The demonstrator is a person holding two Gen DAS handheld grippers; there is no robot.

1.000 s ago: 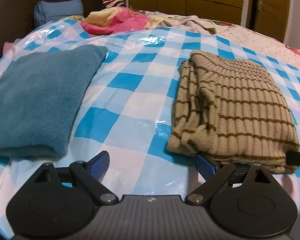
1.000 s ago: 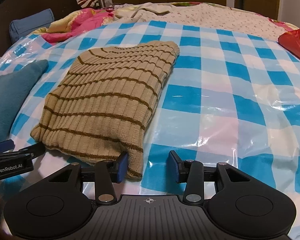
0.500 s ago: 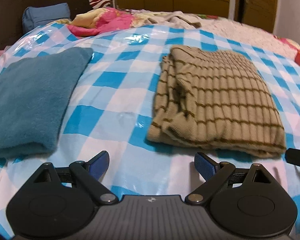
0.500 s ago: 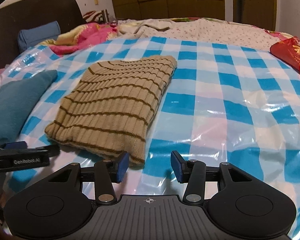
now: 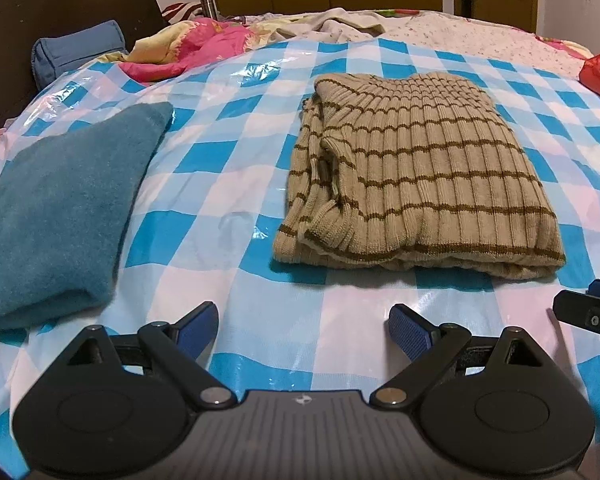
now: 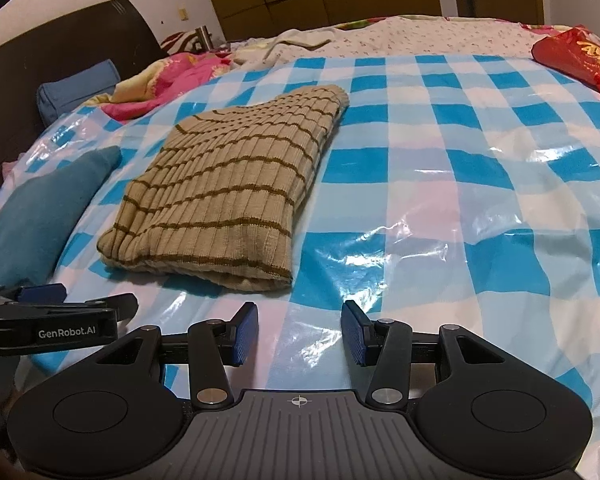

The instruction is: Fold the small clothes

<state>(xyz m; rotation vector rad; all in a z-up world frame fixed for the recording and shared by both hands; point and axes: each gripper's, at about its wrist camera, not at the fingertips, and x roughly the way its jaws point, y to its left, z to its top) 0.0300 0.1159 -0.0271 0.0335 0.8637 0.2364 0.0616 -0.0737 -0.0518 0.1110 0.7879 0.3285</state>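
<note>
A folded beige sweater with brown stripes (image 5: 416, 184) (image 6: 232, 192) lies flat on the blue-and-white checked plastic sheet (image 5: 228, 152). My left gripper (image 5: 302, 316) is open and empty, a short way in front of the sweater's near left corner. My right gripper (image 6: 300, 314) is also open with nothing between its pads, just short of the sweater's near right corner. Neither gripper touches the sweater. In the left wrist view the right gripper's tip (image 5: 592, 308) shows at the right edge. In the right wrist view the left gripper (image 6: 60, 312) shows at the left edge.
A folded teal cloth (image 5: 60, 208) (image 6: 40, 216) lies left of the sweater. Behind are a pink blanket (image 5: 188, 48), a blue pillow (image 5: 76, 52) and a dark headboard (image 5: 60, 4). A red bag (image 6: 580, 56) sits at the far right. Bare checked sheet (image 6: 460, 184) stretches right of the sweater.
Both grippers have drawn back from the sweater's near edge, which they reached a second ago. The right gripper's jaws stand slightly wider. The sweater has stayed in place.
</note>
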